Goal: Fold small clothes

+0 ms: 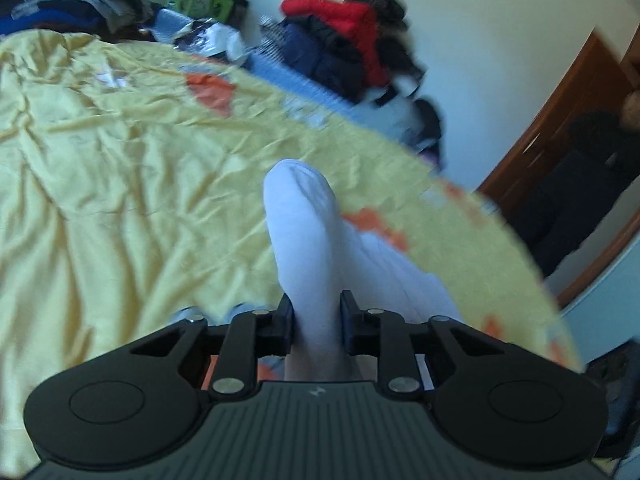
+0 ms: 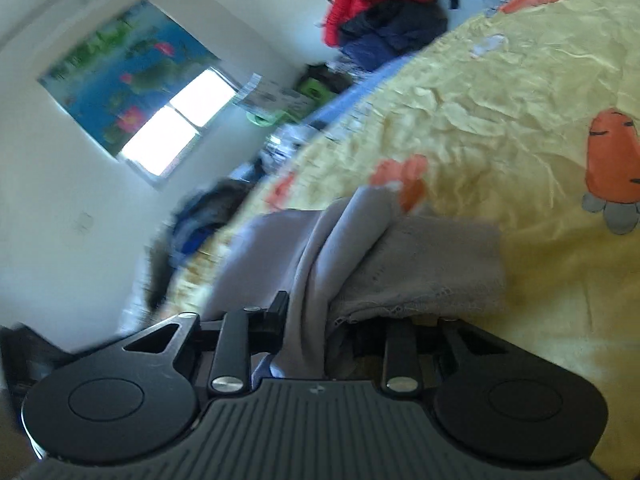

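Observation:
A white sock (image 1: 304,220) runs forward from between the fingers of my left gripper (image 1: 317,318), its rounded toe lifted over the yellow sheet (image 1: 120,168). The jaws are shut on it, pads pressing both sides. More white fabric (image 1: 400,276) trails to the right of it. In the right wrist view, bunched white sock fabric (image 2: 320,256) fills my right gripper (image 2: 316,320), and a ribbed cuff (image 2: 432,264) spreads right onto the yellow sheet (image 2: 520,92). That gripper is shut on the fabric. Its left finger (image 2: 280,308) shows; the cloth hides the right finger.
The sheet has orange carrot prints (image 2: 612,160). Along the bed's far side lie a red and dark jacket heap (image 1: 340,36) and a dark clothes pile (image 1: 80,0). A wooden door (image 1: 560,120) stands to the right. A window (image 2: 176,128) is in the wall.

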Motion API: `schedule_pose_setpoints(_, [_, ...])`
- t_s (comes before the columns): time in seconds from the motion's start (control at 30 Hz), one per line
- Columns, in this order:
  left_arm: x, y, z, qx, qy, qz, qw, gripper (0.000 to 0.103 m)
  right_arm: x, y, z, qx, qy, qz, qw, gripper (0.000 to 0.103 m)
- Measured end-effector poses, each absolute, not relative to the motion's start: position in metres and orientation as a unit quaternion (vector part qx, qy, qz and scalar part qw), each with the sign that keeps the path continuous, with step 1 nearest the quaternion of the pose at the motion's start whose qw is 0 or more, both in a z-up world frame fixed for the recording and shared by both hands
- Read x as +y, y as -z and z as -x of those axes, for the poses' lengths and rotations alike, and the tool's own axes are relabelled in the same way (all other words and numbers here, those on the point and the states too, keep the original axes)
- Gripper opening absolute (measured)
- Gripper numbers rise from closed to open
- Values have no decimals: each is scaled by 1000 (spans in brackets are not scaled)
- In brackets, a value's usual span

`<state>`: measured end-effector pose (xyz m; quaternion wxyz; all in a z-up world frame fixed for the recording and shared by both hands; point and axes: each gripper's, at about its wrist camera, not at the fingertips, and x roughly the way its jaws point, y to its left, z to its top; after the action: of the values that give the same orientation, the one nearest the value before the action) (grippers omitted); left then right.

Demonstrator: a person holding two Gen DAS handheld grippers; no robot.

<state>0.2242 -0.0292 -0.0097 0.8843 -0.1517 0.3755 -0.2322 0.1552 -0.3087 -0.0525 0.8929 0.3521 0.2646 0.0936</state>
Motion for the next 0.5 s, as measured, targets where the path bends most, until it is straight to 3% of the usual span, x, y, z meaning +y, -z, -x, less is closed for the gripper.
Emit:
schedule_pose_setpoints(0.07, [-33,12,-216,383,204,110,894,27,-303,56,-160,298,-54,-323,897,48])
schedule_pose_setpoints(0.13, [-30,11,-203,372,195,95,903,46,-300,52,-150,291,-37,-298,908,55])
schedule_pose_setpoints(0.17, [-28,11,-196,370,186,91,906,69,-298,49,-142,285,-24,-285,915,56])
schedule_pose_setpoints(0.2, [-25,12,-187,365,174,87,910,78,-297,44,-131,276,-3,-267,923,57])
schedule_pose_setpoints(0.37, [-29,14,-139,331,126,24,935,78,-267,21,-75,222,29,-132,966,54])
schedule_pose_setpoints(0.5, [-34,24,-132,336,115,15,935,81,-242,31,-70,258,-16,-71,963,55])
